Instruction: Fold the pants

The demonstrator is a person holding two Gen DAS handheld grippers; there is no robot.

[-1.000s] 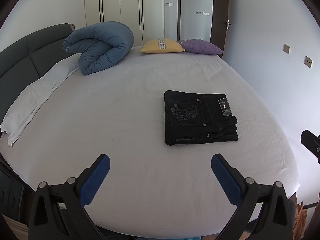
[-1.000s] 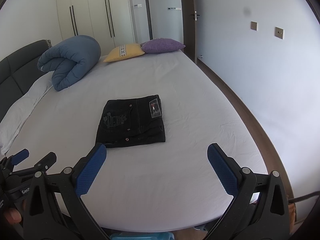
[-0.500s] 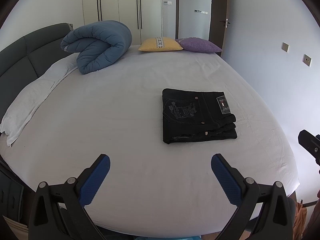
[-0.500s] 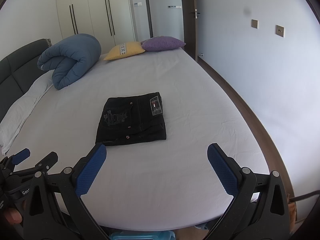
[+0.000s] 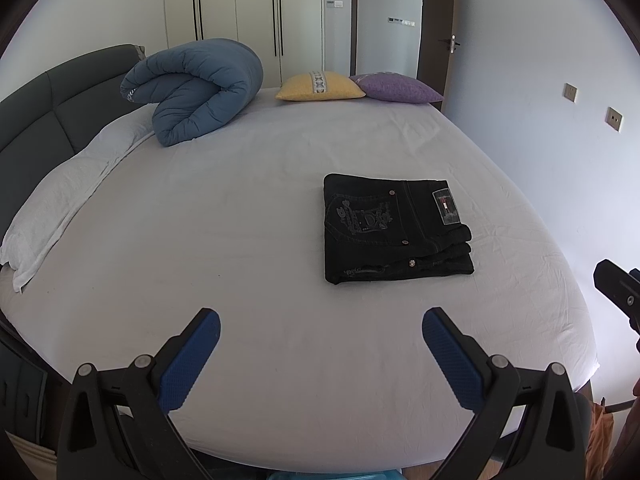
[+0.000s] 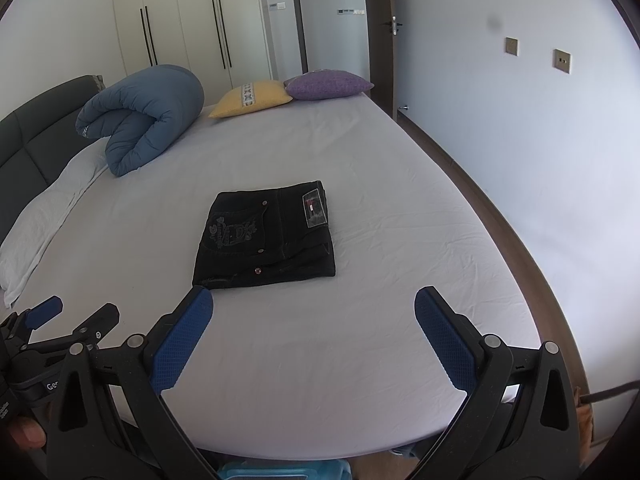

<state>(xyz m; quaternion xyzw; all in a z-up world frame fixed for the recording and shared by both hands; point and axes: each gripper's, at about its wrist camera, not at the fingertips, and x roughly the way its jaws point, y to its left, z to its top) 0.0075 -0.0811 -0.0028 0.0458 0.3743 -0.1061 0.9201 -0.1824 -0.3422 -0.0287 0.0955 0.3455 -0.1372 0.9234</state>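
White bedsheet [image 5: 280,208] holds black jeans [image 5: 394,228] folded square, mid-bed w/ nothing touching; both grippers, left gripper [image 5: 320,354] & right gripper [image 6: 314,334], gape wide, empty, barely shifted since a sec ago, so fold looks done.

A rolled blue duvet [image 5: 196,88], a yellow cushion [image 5: 318,87] and a purple cushion [image 5: 396,89] lie on the bed [image 5: 240,208].

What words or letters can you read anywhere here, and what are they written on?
"Ge": white letters on the left claw, cut off by the right claw.
Patch on the folded black pants: red and white mark, too small to read.
Stitched pocket design: letters too blurred to read.
White print on the blue duvet: too small to read.
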